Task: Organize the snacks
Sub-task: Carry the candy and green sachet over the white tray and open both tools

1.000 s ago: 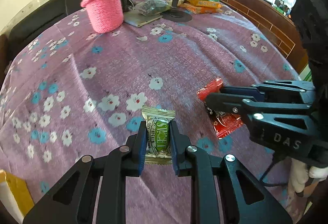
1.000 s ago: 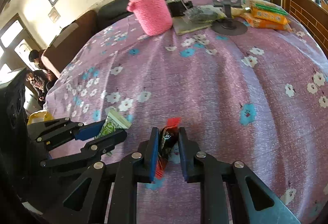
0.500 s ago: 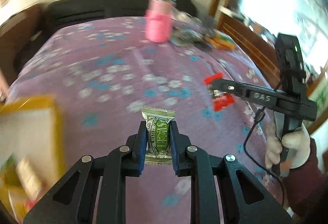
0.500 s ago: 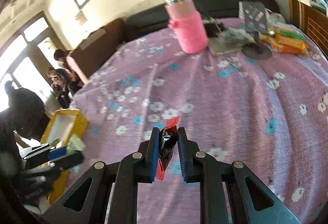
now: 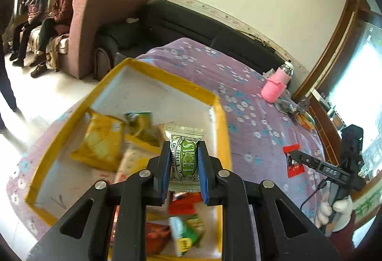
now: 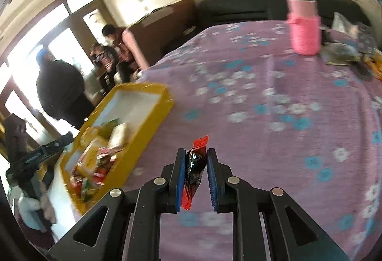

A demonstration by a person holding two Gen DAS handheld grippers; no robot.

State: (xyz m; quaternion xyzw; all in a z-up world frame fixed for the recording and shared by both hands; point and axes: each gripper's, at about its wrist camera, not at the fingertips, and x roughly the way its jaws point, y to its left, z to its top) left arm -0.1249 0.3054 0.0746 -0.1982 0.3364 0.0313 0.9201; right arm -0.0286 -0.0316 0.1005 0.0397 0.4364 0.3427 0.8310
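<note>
My left gripper [image 5: 184,153] is shut on a white and green snack packet [image 5: 185,156] and holds it above the yellow-rimmed box [image 5: 222,122], which holds several snack packets. My right gripper [image 6: 195,166] is shut on a red and black snack packet [image 6: 194,165] above the purple flowered tablecloth [image 6: 274,117]. The box also shows at the left of the right wrist view [image 6: 152,117]. In the left wrist view the right gripper [image 5: 300,157] with its red packet [image 5: 293,160] is to the right of the box.
A bottle in a pink knitted sleeve [image 6: 303,29] stands at the far side of the table, with clutter and orange packets [image 5: 304,117] beside it. A black sofa [image 5: 191,27] and a pink armchair [image 5: 95,22] lie beyond. People sit and stand at the left [image 6: 59,89].
Both grippers have swung left with their packets. The left gripper now hangs over the yellow box, which has come fully into view. The right gripper has moved toward the box.
</note>
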